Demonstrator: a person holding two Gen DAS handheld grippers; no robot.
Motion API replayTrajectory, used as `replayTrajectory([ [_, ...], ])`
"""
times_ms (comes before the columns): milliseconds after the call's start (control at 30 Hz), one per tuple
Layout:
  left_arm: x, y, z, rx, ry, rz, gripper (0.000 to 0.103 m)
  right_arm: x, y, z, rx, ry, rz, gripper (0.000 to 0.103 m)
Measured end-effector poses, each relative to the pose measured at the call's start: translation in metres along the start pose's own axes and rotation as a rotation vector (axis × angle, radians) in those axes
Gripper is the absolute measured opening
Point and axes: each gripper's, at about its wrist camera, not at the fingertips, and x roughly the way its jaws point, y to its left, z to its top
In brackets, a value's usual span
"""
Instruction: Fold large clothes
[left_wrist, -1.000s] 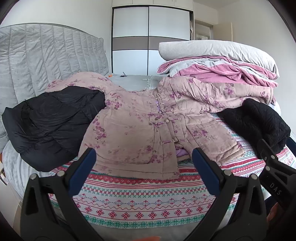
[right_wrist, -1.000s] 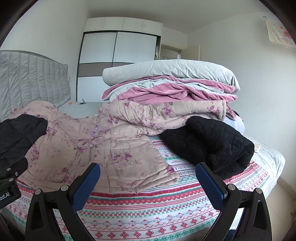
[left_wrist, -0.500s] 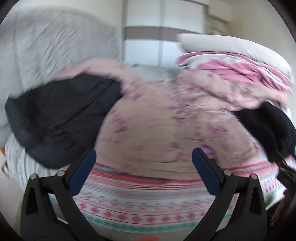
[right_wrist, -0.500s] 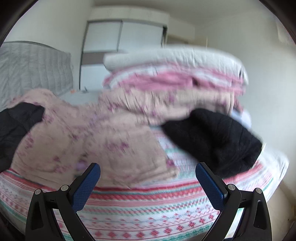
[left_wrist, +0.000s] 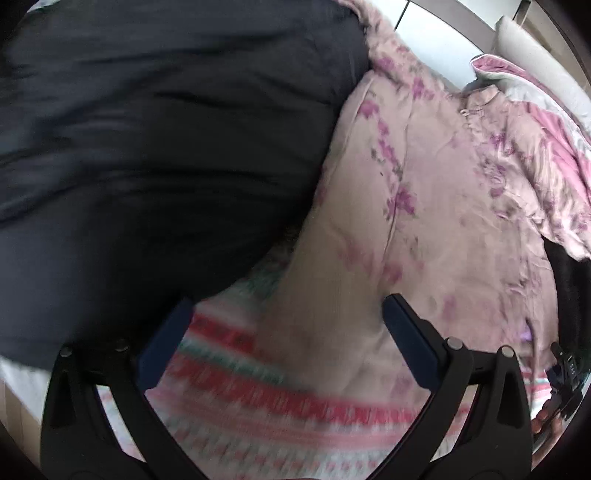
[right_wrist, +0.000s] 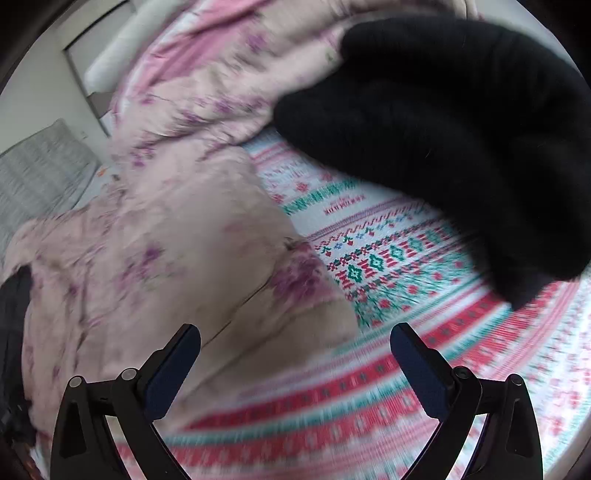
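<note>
A pink flowered padded jacket (left_wrist: 424, 206) lies spread on the bed, blurred by motion. My left gripper (left_wrist: 284, 339) hovers open just above its lower left hem corner, nothing between the fingers. In the right wrist view the same jacket (right_wrist: 177, 251) fills the left half, and my right gripper (right_wrist: 295, 358) stands open over its lower right hem corner, also holding nothing. Both views are tilted and close to the cloth.
A black puffy coat (left_wrist: 147, 147) lies against the jacket's left side. A black quilted garment (right_wrist: 443, 129) lies to the right. The bedspread (right_wrist: 388, 266) has red, green and white patterned stripes. Pink bedding (left_wrist: 546, 122) is piled behind. A grey headboard (right_wrist: 40, 162) stands at the left.
Both grippers have dropped and moved forward from a far view of the bed to close above the jacket's hem corners. Both stayed open.
</note>
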Motion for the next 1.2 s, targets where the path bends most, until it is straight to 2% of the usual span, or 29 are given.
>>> replayTrajectory([
  [67, 0.003, -0.013, 0.001, 0.006, -0.053, -0.024, 0.100, 0.009, 0.004, 0.002, 0.025, -0.042, -0.011, 0.101],
  [100, 0.002, -0.024, 0.002, 0.031, -0.077, -0.051, 0.079, 0.011, 0.014, 0.005, -0.006, -0.060, 0.015, 0.081],
  [133, 0.002, -0.028, 0.003, 0.044, -0.083, -0.078, 0.062, 0.012, 0.020, 0.007, -0.018, -0.058, 0.029, 0.046],
  [167, 0.001, -0.033, 0.005, 0.050, -0.078, -0.100, 0.036, 0.007, 0.024, 0.009, -0.017, -0.071, 0.025, 0.031],
  [200, -0.005, -0.037, 0.005, 0.044, -0.093, -0.107, 0.025, -0.002, 0.026, 0.011, -0.010, -0.100, 0.064, 0.023],
  [267, -0.024, -0.041, 0.005, 0.035, -0.141, -0.129, 0.020, -0.030, 0.029, 0.016, 0.005, -0.170, 0.147, 0.018],
  [333, -0.061, -0.039, 0.006, -0.032, -0.208, -0.237, 0.018, -0.060, 0.032, 0.022, 0.026, -0.210, 0.198, 0.016],
  [367, -0.075, -0.037, 0.006, -0.052, -0.227, -0.267, 0.017, -0.074, 0.036, 0.025, 0.026, -0.231, 0.217, 0.015],
  [400, -0.106, -0.035, 0.004, -0.074, -0.260, -0.305, 0.017, -0.094, 0.040, 0.028, 0.016, -0.256, 0.234, 0.014],
  [467, -0.150, -0.034, 0.000, -0.079, -0.306, -0.329, 0.016, -0.141, 0.050, 0.034, -0.007, -0.299, 0.280, 0.014],
  [600, -0.249, -0.010, -0.030, -0.119, -0.336, -0.439, 0.016, -0.223, 0.053, 0.032, -0.012, -0.363, 0.367, 0.013],
  [667, -0.283, 0.009, -0.054, -0.150, -0.347, -0.490, 0.016, -0.268, 0.041, 0.016, -0.004, -0.400, 0.407, 0.013],
  [700, -0.292, 0.014, -0.066, -0.160, -0.344, -0.493, 0.017, -0.277, 0.038, 0.009, -0.003, -0.413, 0.402, 0.013],
  [767, -0.297, 0.025, -0.092, -0.179, -0.336, -0.442, 0.020, -0.288, 0.023, -0.016, 0.004, -0.395, 0.338, 0.014],
  [800, -0.287, 0.032, -0.105, -0.191, -0.307, -0.364, 0.023, -0.280, 0.020, -0.023, 0.013, -0.362, 0.302, 0.016],
  [833, -0.266, 0.034, -0.108, -0.197, -0.261, -0.306, 0.024, -0.258, 0.011, -0.032, 0.021, -0.279, 0.236, 0.022],
  [867, -0.245, 0.033, -0.108, -0.202, -0.206, -0.267, 0.024, -0.236, 0.007, -0.036, 0.000, -0.206, 0.183, 0.024],
  [900, -0.216, 0.043, -0.110, -0.241, -0.084, -0.223, 0.024, -0.201, 0.003, -0.044, -0.052, -0.065, 0.099, 0.025],
  [967, -0.200, 0.056, -0.114, -0.293, 0.005, -0.215, 0.024, -0.160, -0.009, -0.058, -0.087, 0.155, 0.018, 0.026],
  [1000, -0.206, 0.057, -0.119, -0.278, -0.011, -0.218, 0.024, -0.157, -0.016, -0.063, -0.099, 0.177, -0.006, 0.026],
  [1067, -0.237, 0.063, -0.120, -0.217, -0.089, -0.204, 0.026, -0.168, -0.028, -0.066, -0.143, 0.123, -0.115, 0.029],
  [1100, -0.257, 0.069, -0.122, -0.215, -0.133, -0.194, 0.032, -0.174, -0.029, -0.066, -0.162, 0.110, -0.149, 0.036],
  [1133, -0.267, 0.078, -0.119, -0.227, -0.181, -0.190, 0.037, -0.183, -0.033, -0.063, -0.189, 0.074, -0.209, 0.038],
  [1167, -0.262, 0.085, -0.112, -0.240, -0.221, -0.183, 0.049, -0.196, -0.035, -0.061, -0.212, 0.014, -0.298, 0.038],
  [1200, -0.276, 0.086, -0.108, -0.248, -0.284, -0.173, 0.058, -0.199, -0.038, -0.059, -0.222, -0.037, -0.382, 0.040],
])
